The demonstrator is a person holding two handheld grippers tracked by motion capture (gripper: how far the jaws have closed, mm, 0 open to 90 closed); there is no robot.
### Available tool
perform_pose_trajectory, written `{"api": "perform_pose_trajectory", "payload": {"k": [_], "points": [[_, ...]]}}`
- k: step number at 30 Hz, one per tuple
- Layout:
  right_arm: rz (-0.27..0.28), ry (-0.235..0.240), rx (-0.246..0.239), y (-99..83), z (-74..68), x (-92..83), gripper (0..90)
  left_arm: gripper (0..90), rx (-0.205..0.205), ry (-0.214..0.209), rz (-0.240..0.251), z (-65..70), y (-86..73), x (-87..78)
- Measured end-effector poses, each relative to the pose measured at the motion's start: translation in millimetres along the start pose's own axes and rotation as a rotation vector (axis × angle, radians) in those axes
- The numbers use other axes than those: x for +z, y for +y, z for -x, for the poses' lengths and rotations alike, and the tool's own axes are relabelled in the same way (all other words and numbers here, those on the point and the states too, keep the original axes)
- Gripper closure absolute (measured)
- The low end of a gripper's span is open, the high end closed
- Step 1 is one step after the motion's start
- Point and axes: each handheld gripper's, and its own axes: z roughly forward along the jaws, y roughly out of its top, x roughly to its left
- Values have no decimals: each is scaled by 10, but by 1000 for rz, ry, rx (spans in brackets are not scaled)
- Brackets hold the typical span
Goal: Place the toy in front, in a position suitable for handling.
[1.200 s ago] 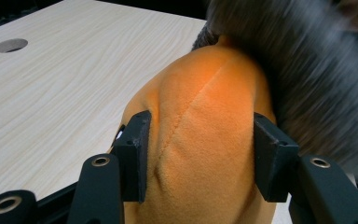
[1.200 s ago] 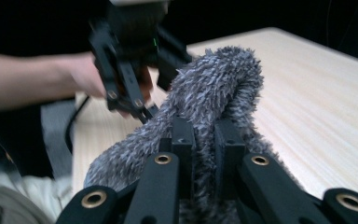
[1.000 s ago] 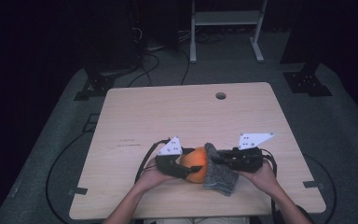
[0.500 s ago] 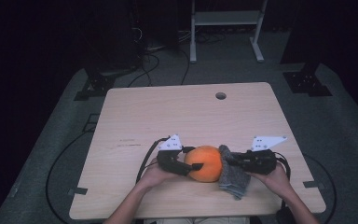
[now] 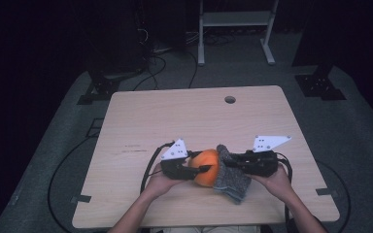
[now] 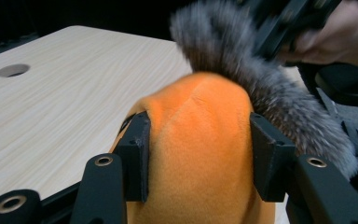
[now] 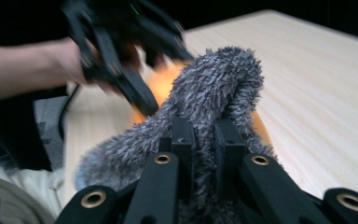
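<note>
Jaws of the left gripper (image 6: pixel 198 158) just been closing, now clamped on the orange plush ball (image 6: pixel 200 154), one pad pressed into each flank. Just past those pads, grey fuzzy cloth (image 6: pixel 256 88) draped over the ball's far side, touching it. Farther off, blurred, the right gripper (image 6: pixel 284 23) and its hand (image 6: pixel 335 37).

Jaws of the right gripper (image 7: pixel 200 140) drawn close together, pinched on a fold of the grey fuzzy cloth (image 7: pixel 214 88). Beyond that fold, orange ball (image 7: pixel 163 79) peeking out, with the left gripper (image 7: pixel 121 46) blurred against it.

Seen from above: ball (image 5: pixel 206 167) between both grippers, cloth (image 5: pixel 230 177) on its right, hanging toward the wooden table (image 5: pixel 184 121).
</note>
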Motion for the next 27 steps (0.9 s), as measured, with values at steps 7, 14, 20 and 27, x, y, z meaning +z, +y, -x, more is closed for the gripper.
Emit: {"api": "perform_pose_trajectory", "payload": {"k": [7,14,20,27], "points": [[-16,-8,40,-74,52,-29,805,482,-24,11,-8,-28,0,-27],[-15,3,27,-50,38,66,807,334,-32,-17,-22,-41,-46,34],[-33,-2,31,-160,59,50,807,103,-82,-60,-4,-143,-111,62],[-51,-22,41,-228,87,11,807,152,-48,-135,2,-126,-129,12]]}}
